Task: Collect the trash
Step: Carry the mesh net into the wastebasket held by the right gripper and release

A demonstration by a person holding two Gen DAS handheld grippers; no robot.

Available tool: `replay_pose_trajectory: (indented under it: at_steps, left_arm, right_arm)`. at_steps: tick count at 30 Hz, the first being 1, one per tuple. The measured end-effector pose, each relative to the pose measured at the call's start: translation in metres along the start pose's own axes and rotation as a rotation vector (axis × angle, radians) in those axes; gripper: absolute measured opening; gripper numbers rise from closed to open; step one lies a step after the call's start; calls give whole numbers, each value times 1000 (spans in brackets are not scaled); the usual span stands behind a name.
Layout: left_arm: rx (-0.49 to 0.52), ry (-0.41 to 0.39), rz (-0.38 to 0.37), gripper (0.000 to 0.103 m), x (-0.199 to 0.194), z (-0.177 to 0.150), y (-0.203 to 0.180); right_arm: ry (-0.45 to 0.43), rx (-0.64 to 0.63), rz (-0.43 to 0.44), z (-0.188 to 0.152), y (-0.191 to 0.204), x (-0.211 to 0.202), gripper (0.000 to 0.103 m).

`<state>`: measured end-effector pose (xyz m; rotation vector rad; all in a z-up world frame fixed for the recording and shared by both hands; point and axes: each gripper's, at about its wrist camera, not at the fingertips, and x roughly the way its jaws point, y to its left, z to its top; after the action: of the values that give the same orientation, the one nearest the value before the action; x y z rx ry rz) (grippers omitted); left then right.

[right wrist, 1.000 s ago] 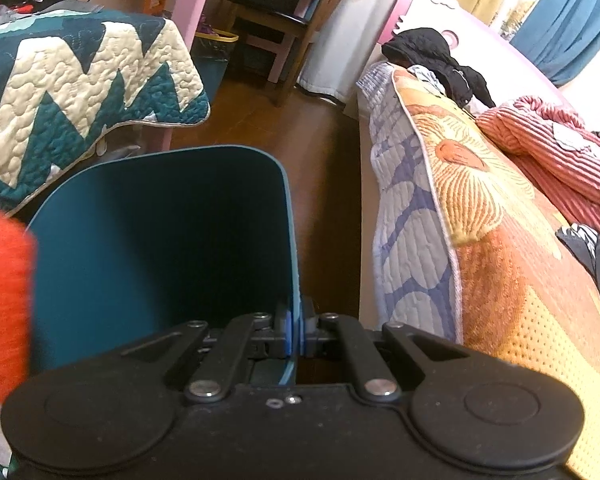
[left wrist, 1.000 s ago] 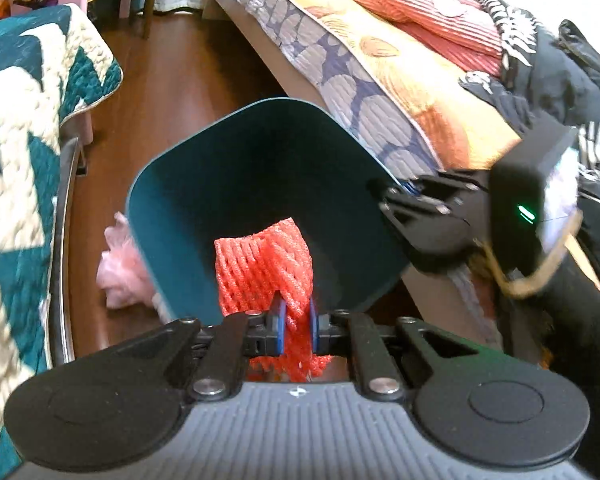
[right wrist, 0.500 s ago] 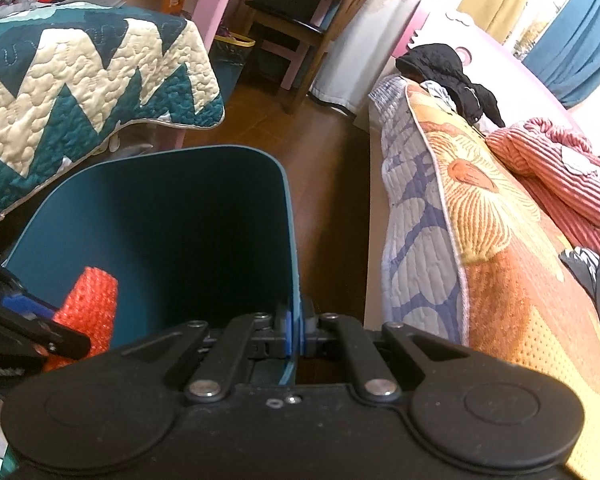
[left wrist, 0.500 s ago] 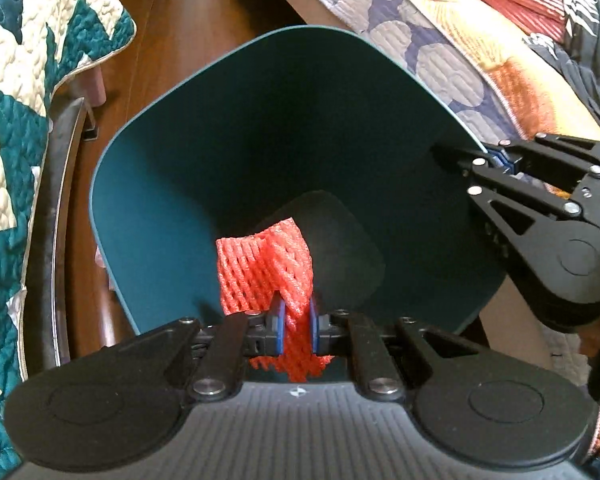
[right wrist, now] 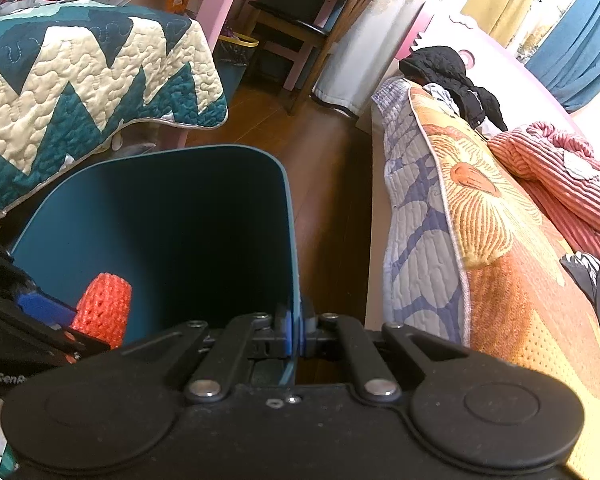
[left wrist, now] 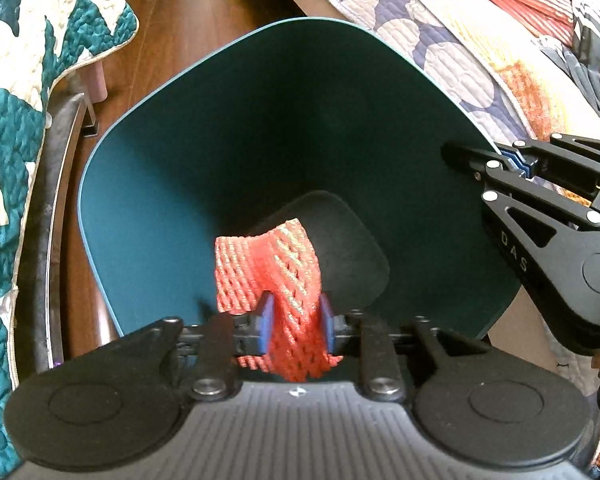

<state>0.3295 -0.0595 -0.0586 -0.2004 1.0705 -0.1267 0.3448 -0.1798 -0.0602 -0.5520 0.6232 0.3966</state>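
Over the mouth of the teal bin (left wrist: 172, 184), the left gripper (left wrist: 296, 322) points steeply down with the red foam net (left wrist: 274, 268) between its jaws. These jaws are opening now. The blue pads (left wrist: 266, 318) stand a little apart, and the net is still between them, bunched at the waist and touching both pads, so it has not dropped. Its upper part fans out above the pads, over the dark bottom of the bin, and its lower end hangs below them toward the camera. The net looks slightly blurred.

At the right side of the bin, the right gripper (right wrist: 294, 330) has its jaws pressed together on the thin rim of the bin wall (right wrist: 288, 240). One blue pad is inside the wall and the other is outside, with no gap visible between them and the plastic. In the left wrist view this same gripper (left wrist: 514, 158) shows at the right edge, its pads pinching the rim.

In the right wrist view the net (right wrist: 104, 308) shows at the lower left, inside the bin opening, next to the black arm of the left gripper.

The bin is above a brown wooden floor (right wrist: 332, 168), between a teal and white quilt (right wrist: 80, 92) on the left and a bed (right wrist: 500, 240) with an orange cover on the right.
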Motion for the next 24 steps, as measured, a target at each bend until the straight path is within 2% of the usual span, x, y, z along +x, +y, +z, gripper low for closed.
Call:
replay_pose_trajectory:
  at_steps: [10,12,14,21,24]
  left_arm:
    - [4,-31,-13,28,-5,-3,0]
    - [1,-41,-12,37,-6,-3,2]
    - [-11,-64,-11,73,-10,-4,3]
    - [8,-118,-22,74,-30,-13,4]
    - [19,-144,-34,74,-45,-23,8]
  right_arm:
    - [0,-11,5,2,1,0,4]
    - [1,-13,7,2,0,0,4]
    - [2,-16,9,2,0,0,4]
    - [4,-32,-6,1,2,-1,4]
    - [5,-43,-51,-2,4,1,4]
